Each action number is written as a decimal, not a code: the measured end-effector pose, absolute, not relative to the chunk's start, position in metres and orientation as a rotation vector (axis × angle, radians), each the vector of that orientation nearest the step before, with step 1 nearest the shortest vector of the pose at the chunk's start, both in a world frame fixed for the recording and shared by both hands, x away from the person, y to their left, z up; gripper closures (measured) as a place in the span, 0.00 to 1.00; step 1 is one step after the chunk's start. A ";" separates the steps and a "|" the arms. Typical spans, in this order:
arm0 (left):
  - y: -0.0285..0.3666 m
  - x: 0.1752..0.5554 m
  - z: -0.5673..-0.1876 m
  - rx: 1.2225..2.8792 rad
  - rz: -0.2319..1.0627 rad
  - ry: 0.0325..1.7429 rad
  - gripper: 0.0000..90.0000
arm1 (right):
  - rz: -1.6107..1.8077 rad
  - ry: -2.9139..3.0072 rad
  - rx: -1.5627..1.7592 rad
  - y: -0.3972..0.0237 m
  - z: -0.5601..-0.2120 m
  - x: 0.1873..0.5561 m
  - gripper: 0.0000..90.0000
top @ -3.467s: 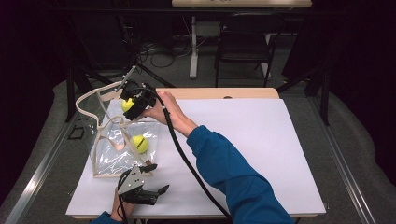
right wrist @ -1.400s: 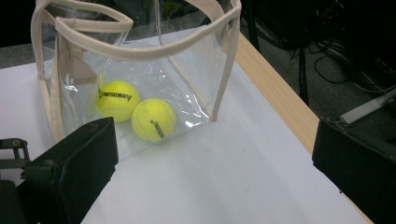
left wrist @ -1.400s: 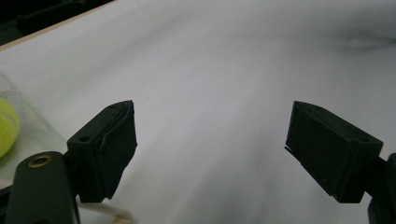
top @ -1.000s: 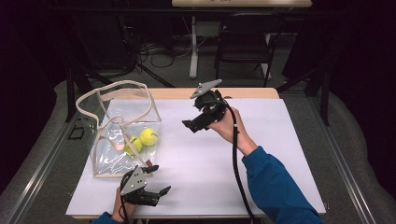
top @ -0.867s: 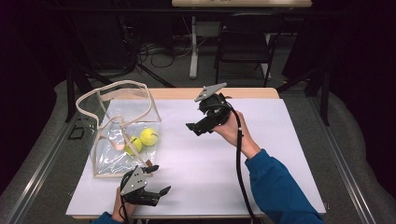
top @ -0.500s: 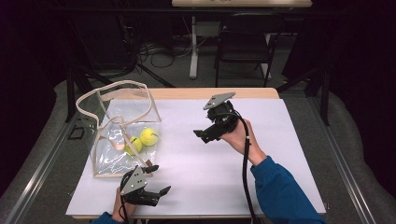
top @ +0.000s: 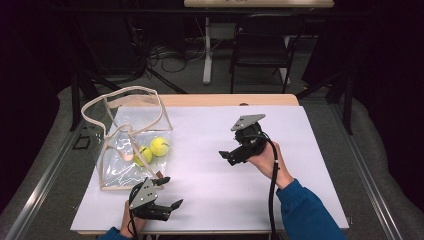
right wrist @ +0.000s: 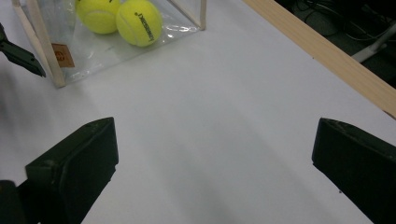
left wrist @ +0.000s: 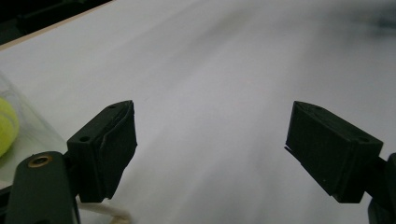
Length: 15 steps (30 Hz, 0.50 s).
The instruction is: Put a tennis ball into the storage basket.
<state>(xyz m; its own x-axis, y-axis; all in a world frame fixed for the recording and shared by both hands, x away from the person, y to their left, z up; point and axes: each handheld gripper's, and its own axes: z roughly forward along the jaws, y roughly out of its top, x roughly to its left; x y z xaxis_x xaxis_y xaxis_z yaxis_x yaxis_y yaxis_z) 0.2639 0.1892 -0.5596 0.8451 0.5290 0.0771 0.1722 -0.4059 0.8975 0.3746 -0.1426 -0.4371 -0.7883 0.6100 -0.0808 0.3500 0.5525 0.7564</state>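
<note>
While both tools stand with jaws apart and empty | two tennis balls [top: 152, 150] lie touching inside clear bag [top: 131, 165] at surface's left | left tool [top: 167, 192] is just beside bag's near corner | right tool [top: 226, 156] is well apart, mid-surface | judged: left nearer.

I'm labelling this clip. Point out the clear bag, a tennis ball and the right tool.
clear bag [top: 131, 172], high view, front plastic wall.
tennis ball [right wrist: 138, 22], right gripper view, ball's middle.
right tool [top: 229, 155], high view, between its tips.
</note>
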 end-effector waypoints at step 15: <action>0.189 0.264 -0.560 1.981 0.428 0.521 0.18 | 1.074 2.455 0.865 -0.173 -0.471 0.354 0.00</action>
